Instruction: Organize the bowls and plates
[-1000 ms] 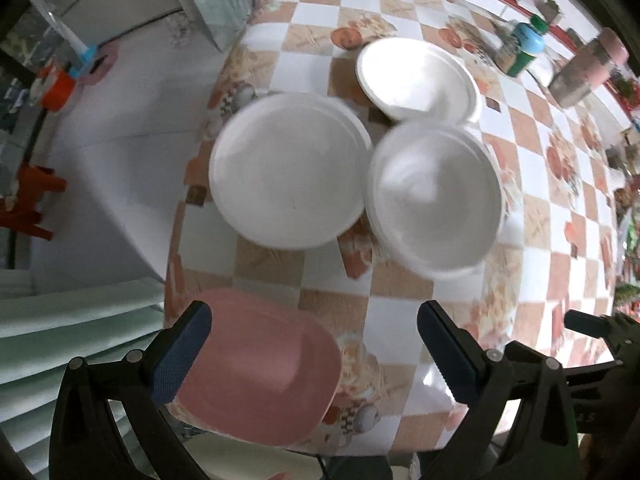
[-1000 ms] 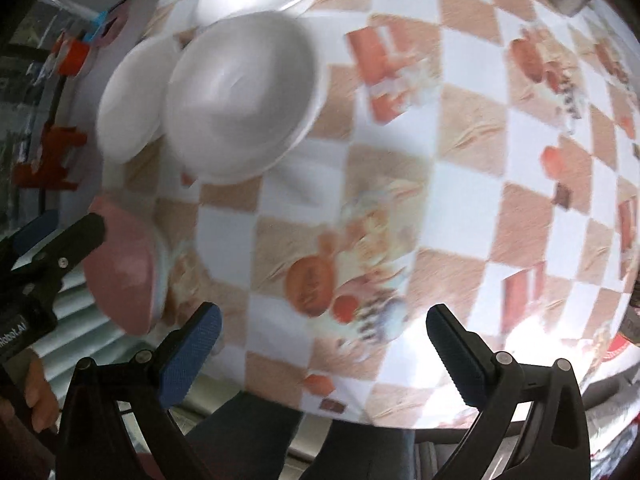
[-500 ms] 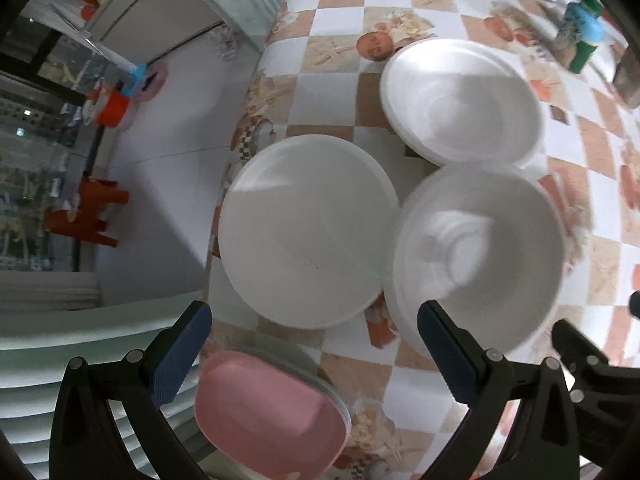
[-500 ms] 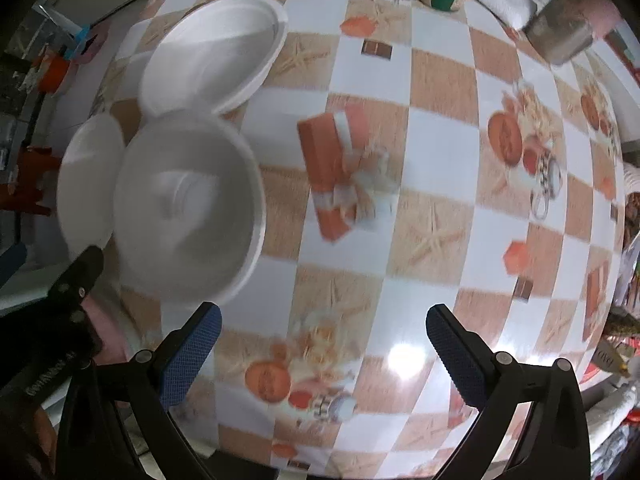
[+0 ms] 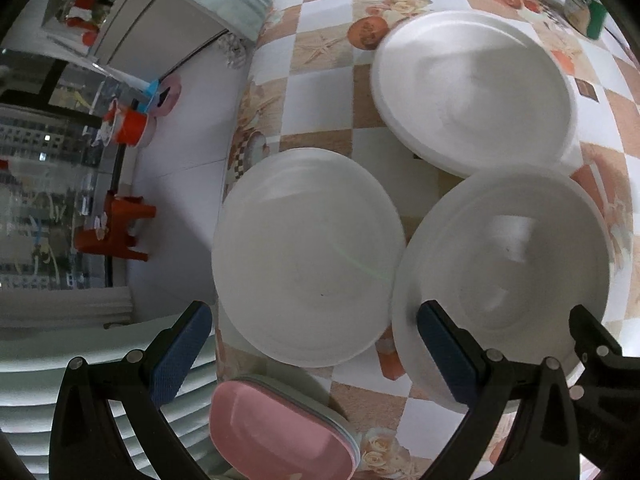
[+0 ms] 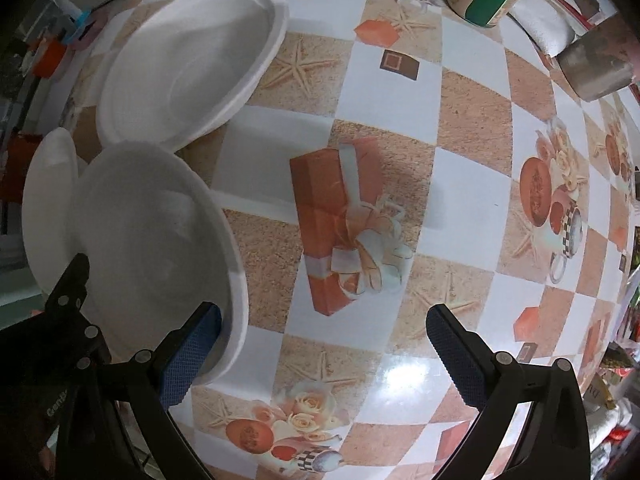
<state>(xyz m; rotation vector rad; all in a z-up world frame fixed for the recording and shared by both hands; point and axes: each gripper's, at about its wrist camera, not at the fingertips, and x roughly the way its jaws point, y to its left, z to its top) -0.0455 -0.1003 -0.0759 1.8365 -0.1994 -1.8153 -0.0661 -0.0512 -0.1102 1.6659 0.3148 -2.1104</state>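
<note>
Near white bowl [image 5: 504, 280] looks like light, stiff foam, crushable, so pinch the rim lightly. It sits by the tabletop's [image 6: 392, 128] left edge, touching the flat plate [image 5: 308, 256]. Left gripper [image 5: 312, 354] fingers spread wide, empty, right finger over the bowl rim. Right gripper [image 6: 320, 350] also wide, empty, left finger at the rim.

Both grippers, left [image 5: 312, 350] and right [image 6: 324, 350], apparently gape wide.

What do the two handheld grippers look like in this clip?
Both the left gripper and the right gripper look alike: black plastic frames with silver rivets, and two fingers tipped with blue textured pads. No cables or sleeves show.
</note>
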